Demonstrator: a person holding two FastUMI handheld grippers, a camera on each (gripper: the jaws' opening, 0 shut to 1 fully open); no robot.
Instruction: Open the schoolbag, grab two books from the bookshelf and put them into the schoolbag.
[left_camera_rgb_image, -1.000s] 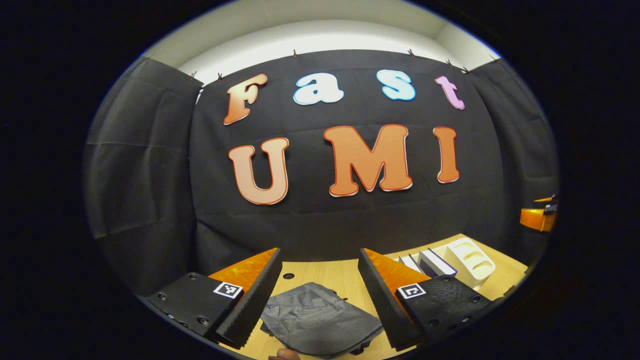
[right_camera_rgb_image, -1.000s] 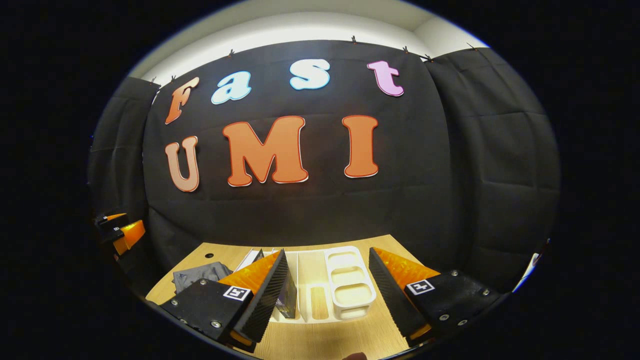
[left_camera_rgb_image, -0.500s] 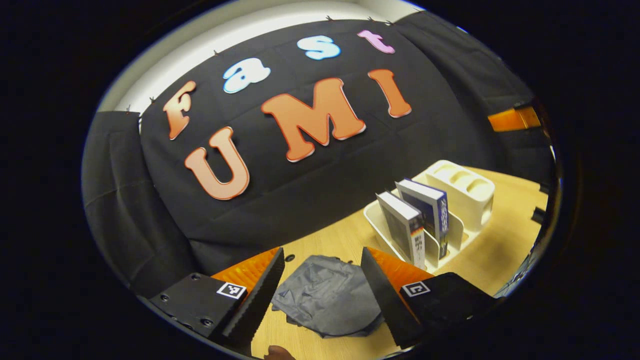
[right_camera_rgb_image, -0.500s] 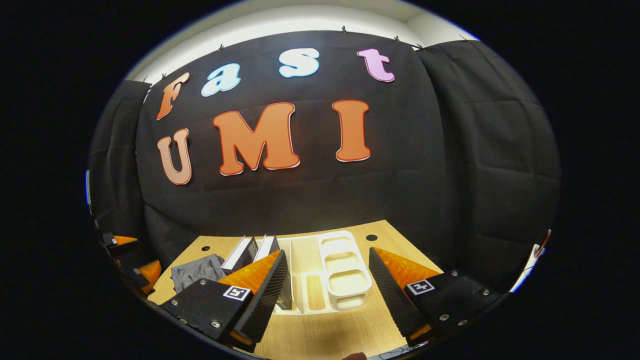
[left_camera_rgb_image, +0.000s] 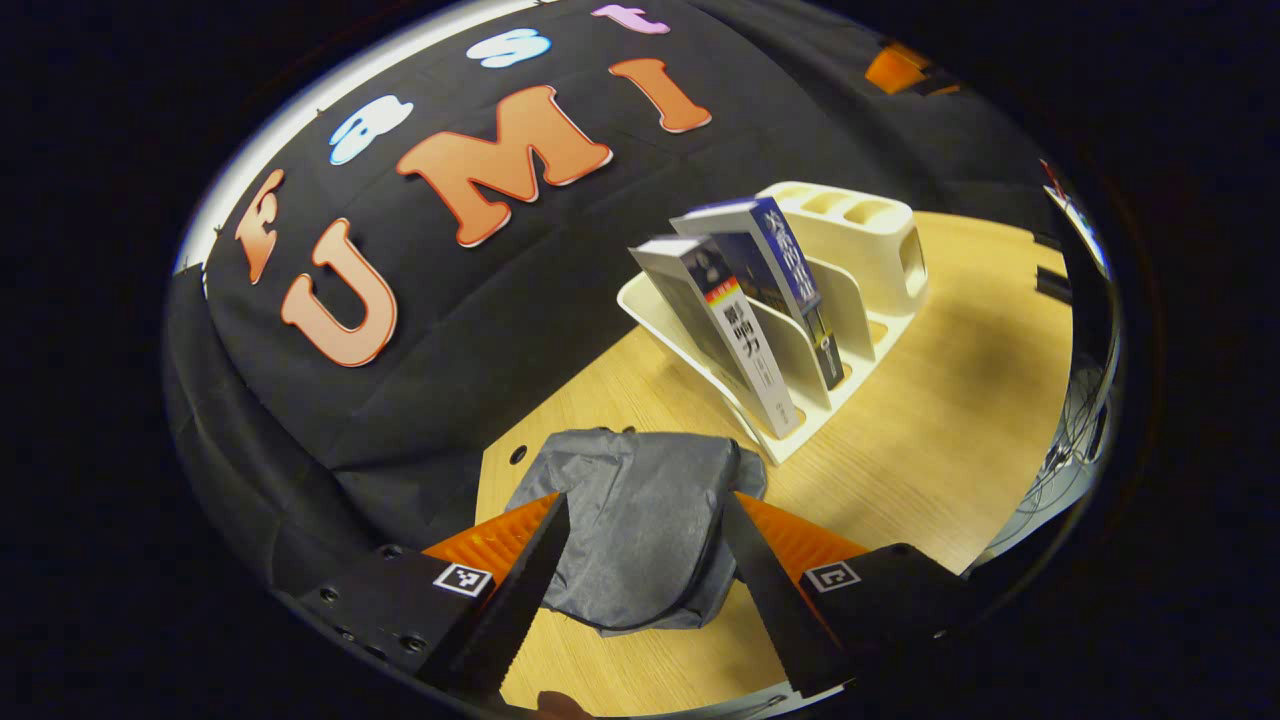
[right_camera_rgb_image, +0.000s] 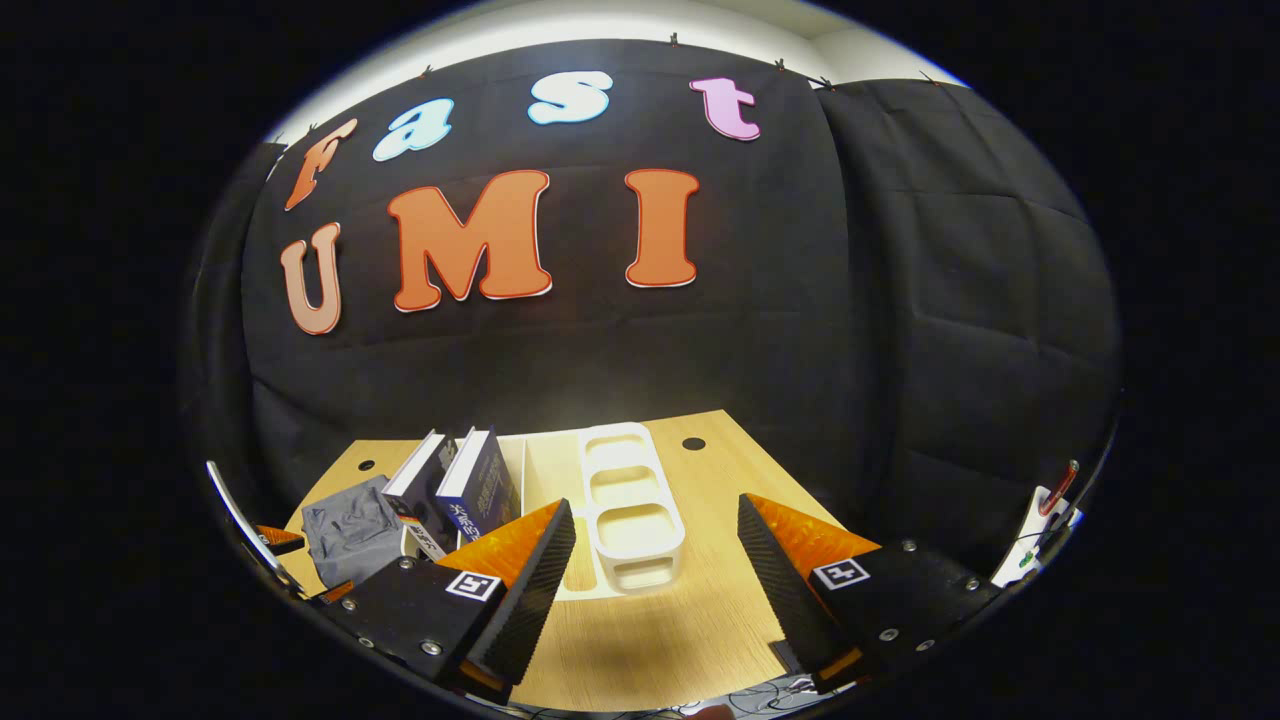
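The crumpled grey fabric schoolbag (left_camera_rgb_image: 640, 525) lies flat on the pale wooden worktop (left_camera_rgb_image: 930, 440) at the lower centre of the left gripper view, apparently unopened, so the task looks barely begun. Just beside it to the upper right, two upright books (left_camera_rgb_image: 745, 310) lean in the white plastic bookshelf (left_camera_rgb_image: 860, 250), both untouched. The left gripper (left_camera_rgb_image: 640, 560) hovers with its jaws wide apart framing the bag, holding nothing. The right gripper (right_camera_rgb_image: 655, 570), at the bottom of its own view, is equally wide and empty, aimed at the bookshelf's compartments
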